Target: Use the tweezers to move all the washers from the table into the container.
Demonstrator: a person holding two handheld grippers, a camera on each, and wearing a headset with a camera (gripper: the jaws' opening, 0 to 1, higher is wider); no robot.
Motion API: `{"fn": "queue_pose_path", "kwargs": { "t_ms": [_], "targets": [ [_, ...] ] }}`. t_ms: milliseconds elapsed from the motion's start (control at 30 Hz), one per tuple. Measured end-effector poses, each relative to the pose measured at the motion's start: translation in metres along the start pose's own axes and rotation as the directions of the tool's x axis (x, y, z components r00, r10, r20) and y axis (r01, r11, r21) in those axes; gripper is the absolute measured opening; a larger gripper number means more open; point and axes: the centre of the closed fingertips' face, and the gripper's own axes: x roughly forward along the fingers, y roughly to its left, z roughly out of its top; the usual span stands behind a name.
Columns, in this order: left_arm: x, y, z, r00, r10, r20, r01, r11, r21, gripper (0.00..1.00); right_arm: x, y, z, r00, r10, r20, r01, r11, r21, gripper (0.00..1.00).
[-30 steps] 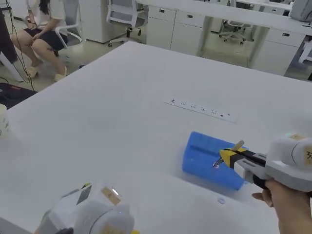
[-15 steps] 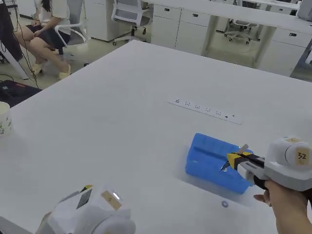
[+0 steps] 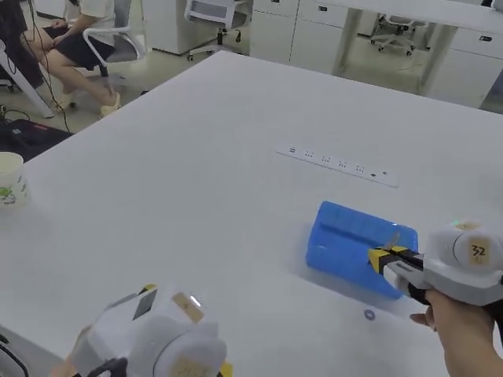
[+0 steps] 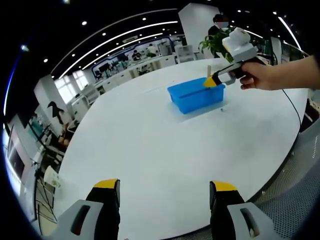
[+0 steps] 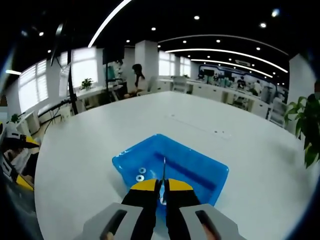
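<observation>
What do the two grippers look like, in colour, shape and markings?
The left gripper and the right gripper have rounded white-grey bodies and dark jaws with yellow tips. The right one bears a round label reading 32; the left one has a small tan sticker on top.

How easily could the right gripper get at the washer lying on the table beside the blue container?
Probably yes, easily: the washer lies on bare table next to the container, near the right gripper and its tweezers, with nothing between them.
</observation>
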Motion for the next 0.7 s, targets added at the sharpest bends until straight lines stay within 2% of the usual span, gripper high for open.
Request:
{"fn": "queue_pose_path", "kwargs": {
  "t_ms": [200,467,533,600,700],
  "targets": [
    [0.0,0.001,0.0,1.0,0.003,-0.002,-0.003,1.0,-0.003,0.74,-0.002,-0.002,-0.002,0.9997,-0.005,0.022,0.004,1.0,0.024,0.02],
    [0.0,0.001,0.001,1.0,0.006,0.005,-0.006,1.0,-0.005,0.74,-0.005,-0.002,-0.005,0.9998,0.003,0.021,-0.003,0.999,0.033,0.02],
    [-0.001,0.001,0.002,1.0,0.006,0.007,-0.006,1.0,-0.008,0.74,-0.005,-0.001,-0.003,0.9999,0.014,0.007,-0.014,1.0,0.017,0.02],
    [-0.001,0.001,0.002,0.9999,0.006,0.009,-0.006,1.0,-0.009,0.74,-0.007,0.002,0.004,0.9993,0.026,0.027,-0.025,1.0,-0.016,0.02],
    [-0.001,0.001,0.003,0.9999,0.007,0.014,-0.007,1.0,-0.008,0.74,-0.012,0.004,0.012,0.9992,0.018,0.036,-0.016,0.999,-0.05,0.02]
  ]
}}
